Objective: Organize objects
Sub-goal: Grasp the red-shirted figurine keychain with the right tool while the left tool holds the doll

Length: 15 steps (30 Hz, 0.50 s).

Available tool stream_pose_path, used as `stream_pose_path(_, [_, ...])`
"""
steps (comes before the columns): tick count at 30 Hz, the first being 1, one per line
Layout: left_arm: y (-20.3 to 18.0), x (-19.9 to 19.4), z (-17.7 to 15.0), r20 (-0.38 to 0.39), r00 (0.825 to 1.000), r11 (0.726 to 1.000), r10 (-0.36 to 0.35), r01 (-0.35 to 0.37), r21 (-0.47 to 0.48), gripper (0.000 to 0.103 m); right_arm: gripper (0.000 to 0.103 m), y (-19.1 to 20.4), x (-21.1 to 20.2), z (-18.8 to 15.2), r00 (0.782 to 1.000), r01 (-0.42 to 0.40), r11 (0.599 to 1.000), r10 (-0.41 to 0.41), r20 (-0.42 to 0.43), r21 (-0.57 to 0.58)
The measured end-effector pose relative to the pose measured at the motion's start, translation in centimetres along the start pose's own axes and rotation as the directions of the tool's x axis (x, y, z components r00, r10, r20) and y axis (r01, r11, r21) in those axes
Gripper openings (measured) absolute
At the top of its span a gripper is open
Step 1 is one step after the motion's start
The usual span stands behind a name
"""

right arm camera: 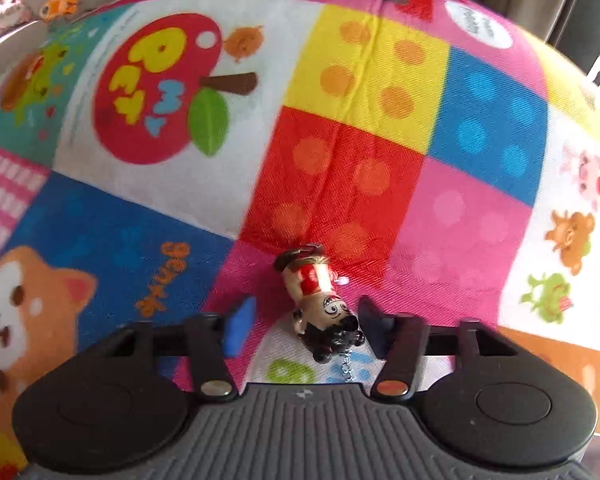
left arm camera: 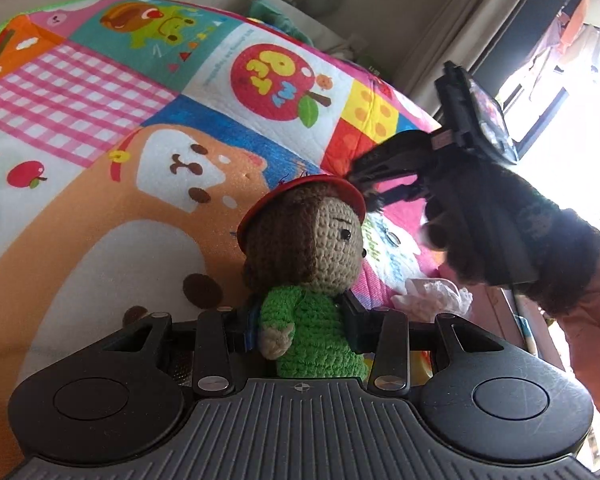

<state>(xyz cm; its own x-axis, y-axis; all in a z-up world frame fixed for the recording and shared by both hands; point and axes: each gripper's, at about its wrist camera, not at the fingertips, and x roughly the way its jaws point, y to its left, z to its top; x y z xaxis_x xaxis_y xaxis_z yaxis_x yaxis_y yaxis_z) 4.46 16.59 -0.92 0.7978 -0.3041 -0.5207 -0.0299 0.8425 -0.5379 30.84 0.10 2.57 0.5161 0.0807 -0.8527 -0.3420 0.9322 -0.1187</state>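
Right up against the left lens, the left gripper (left arm camera: 304, 320) has its two black fingers clamped on the green body of a crocheted doll with brown hair and a red cap (left arm camera: 312, 248). The doll stands upright between them, facing right.

Over to the right gripper (right arm camera: 306, 320): its fingers stand apart, blue pad one side, dark pad the other. Lying in the gap is a small glossy keychain figure with black hair and a red top (right arm camera: 320, 300), head towards the camera. Neither pad touches it. Its short metal chain (right arm camera: 348, 368) trails back under the gripper.

Beneath both tools spreads the bright patchwork play mat with cartoon animals and a big red apple (right arm camera: 380, 80). From the left view, a hand in a fuzzy black glove (left arm camera: 500, 232) holds the right tool, blurred, just beside the doll's cap. A crumpled white tissue (left arm camera: 432, 300) lies on the mat right of the doll.
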Motion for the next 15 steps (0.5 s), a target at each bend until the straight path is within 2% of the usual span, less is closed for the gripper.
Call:
stream_pose_path(2, [-0.1, 0.0, 0.0, 0.001, 1.0, 1.0, 0.002, -0.002, 0.003, 0.044, 0.031, -0.6, -1.4, -0.6, 0.999, -0.031, 0.999, 0.031, -0.01, 0.009])
stream_pose_path(7, [-0.2, 0.0, -0.1, 0.005, 1.0, 1.0, 0.006, -0.006, 0.01, 0.044, 0.031, -2.0, -8.6, -4.6, 0.993, -0.109, 0.994, 0.11, 0.054, -0.013])
stream_pose_path(10, [-0.4, 0.0, -0.3, 0.011, 1.0, 1.0, 0.014, -0.015, 0.021, 0.044, 0.031, -2.8, -13.4, -8.0, 0.984, -0.159, 0.987, 0.159, 0.08, -0.009])
stream_pose_path(15, [-0.8, -0.2, -0.6, 0.021, 0.999, 0.999, 0.036, -0.037, 0.022, 0.044, 0.031, -4.1, -20.1, -14.9, 0.973, -0.194, 0.981, 0.193, 0.123, -0.003])
